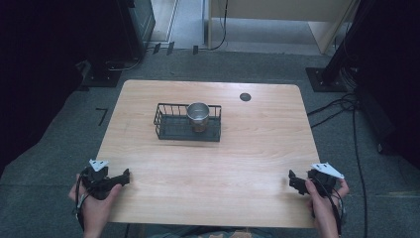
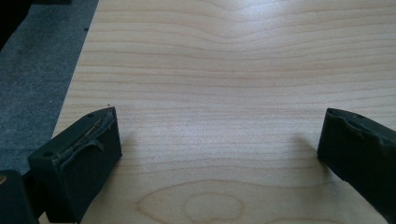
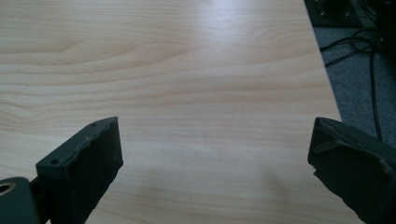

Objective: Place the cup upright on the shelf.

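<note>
The shiny steel cup [image 1: 198, 116] stood upright inside the black wire basket [image 1: 166, 124], in its right half, at the middle of the pale wooden table [image 1: 247, 163]. From the left gripper [image 1: 126, 176] the cup lay at about one o'clock, and from the right gripper [image 1: 293, 181] at about eleven o'clock, well apart from both, the left one perhaps a little nearer. Both grippers had their jaws wide apart with nothing between them, only bare wood, and the basket's long axis ran from nine to three o'clock.

wooden table [image 1: 257, 148], grey carpet [image 1: 59, 148], floor cables [image 1: 341, 106]
</note>
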Action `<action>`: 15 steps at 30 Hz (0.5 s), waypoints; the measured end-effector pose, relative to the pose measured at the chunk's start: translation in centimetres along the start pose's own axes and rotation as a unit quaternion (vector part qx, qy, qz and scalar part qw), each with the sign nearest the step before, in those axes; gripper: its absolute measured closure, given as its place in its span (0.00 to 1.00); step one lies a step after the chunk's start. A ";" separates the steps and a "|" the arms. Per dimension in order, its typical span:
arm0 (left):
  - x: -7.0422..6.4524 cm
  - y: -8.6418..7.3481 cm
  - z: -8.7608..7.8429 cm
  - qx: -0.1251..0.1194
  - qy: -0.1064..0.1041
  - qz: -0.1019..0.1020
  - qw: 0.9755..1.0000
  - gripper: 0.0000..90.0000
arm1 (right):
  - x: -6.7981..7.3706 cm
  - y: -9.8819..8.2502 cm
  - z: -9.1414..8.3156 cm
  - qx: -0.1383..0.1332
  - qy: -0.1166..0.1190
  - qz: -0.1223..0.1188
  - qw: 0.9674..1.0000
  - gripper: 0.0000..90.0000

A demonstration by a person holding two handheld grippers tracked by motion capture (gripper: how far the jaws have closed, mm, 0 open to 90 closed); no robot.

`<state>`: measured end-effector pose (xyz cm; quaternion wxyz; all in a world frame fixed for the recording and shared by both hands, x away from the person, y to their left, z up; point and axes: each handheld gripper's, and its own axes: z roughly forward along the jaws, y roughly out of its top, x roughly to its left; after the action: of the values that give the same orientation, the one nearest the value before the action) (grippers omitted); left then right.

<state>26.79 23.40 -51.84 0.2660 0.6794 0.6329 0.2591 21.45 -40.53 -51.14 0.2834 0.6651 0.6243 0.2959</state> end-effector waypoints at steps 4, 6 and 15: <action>0.0 0.0 0.0 0.000 0.000 0.000 1.000 0.00 | -0.7 -1.1 -0.2 0.009 -0.014 -0.007 1.000 0.04; 0.0 0.0 0.0 0.000 0.000 0.000 1.000 0.00 | -1.0 -1.6 -0.2 0.014 -0.014 -0.006 1.000 0.04; 0.0 0.0 0.0 0.000 0.000 0.000 1.000 0.00 | -1.3 -2.7 -0.5 0.019 -0.009 0.002 1.000 0.04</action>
<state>26.79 23.40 -51.84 0.2661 0.6793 0.6329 0.2591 19.18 -41.63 -52.87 0.2759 0.6743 0.6256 0.2791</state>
